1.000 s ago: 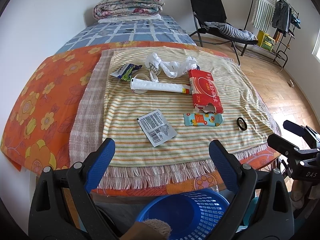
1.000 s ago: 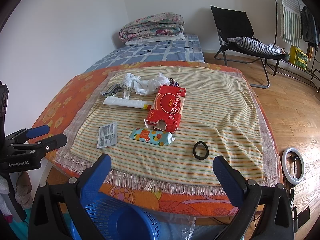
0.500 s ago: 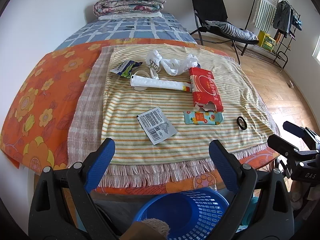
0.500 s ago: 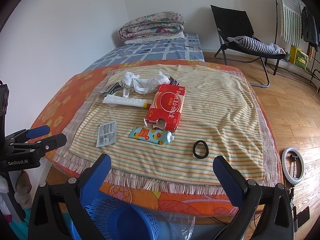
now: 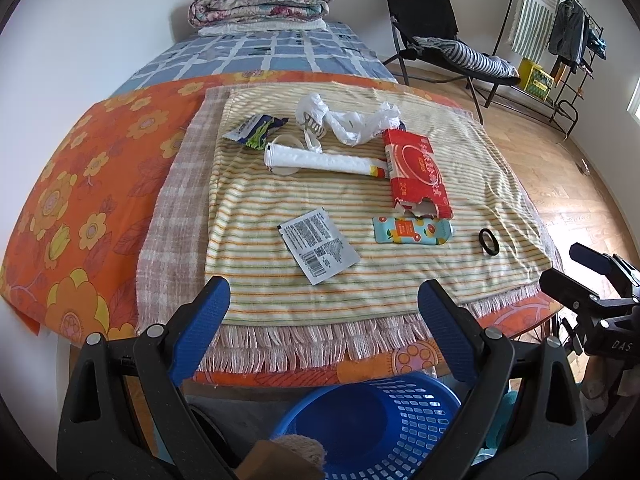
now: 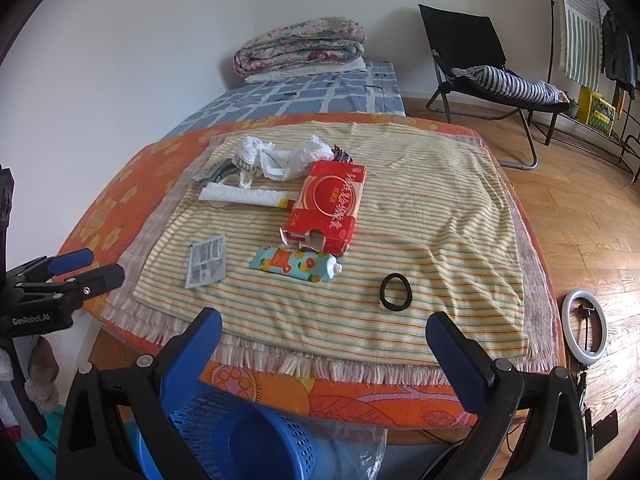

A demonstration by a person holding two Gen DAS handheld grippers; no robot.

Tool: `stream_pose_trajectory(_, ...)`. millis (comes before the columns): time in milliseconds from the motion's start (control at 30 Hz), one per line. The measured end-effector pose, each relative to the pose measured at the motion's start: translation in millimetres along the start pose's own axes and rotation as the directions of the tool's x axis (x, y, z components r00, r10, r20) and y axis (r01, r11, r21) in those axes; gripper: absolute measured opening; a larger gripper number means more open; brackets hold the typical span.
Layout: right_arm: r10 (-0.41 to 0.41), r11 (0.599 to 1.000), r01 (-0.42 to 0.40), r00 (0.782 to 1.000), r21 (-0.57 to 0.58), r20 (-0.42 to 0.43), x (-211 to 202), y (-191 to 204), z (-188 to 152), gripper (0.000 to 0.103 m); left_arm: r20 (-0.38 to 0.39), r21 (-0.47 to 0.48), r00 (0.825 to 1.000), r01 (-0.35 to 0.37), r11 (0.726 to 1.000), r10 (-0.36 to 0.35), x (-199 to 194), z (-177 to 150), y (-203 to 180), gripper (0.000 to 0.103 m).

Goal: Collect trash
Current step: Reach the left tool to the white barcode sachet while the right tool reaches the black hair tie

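Lying beyond left gripper [image 5: 324, 304]: sachet [image 5: 318, 245].

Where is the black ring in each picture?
Left wrist view: the black ring lies on the striped cloth toward the right edge, right of the colourful tube.
Right wrist view: the ring lies near the middle, lower right of the tube.
Shared landmark: the red box, just beyond the tube in both.
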State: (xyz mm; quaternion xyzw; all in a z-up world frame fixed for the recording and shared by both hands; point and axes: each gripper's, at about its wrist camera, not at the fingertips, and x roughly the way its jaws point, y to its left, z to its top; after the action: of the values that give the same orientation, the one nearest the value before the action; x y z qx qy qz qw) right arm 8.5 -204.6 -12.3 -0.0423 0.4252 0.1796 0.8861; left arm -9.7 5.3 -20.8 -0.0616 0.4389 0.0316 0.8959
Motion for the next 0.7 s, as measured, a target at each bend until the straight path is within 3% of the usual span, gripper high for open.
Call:
stream_pose_trajectory(233, -0.028, 0.999, 0.030, 0.995, 0.021, -0.094, 20, -17, -9, 0.103, -0.089, -0.023, 0.996, -0.021, 1.000, 0.019, 19, -1, 15, 0.097)
stream_pose_trajectory(467, -0.055, 0.998, 0.057, 0.993, 0.011, -0.107, 33, -31, -10, 0.103, -0.170, -0.059, 0.983, -0.078, 0.995, 0.067, 39, 9, 23, 0.097)
stream_pose_trajectory(700, -0.035, 0.999, 0.039, 0.988, 0.022, -0.152, 51, -45, -3, 0.102, -0.238, -0.108, 0.971, -0.061, 0.992, 0.034, 68, 19, 33, 0.097)
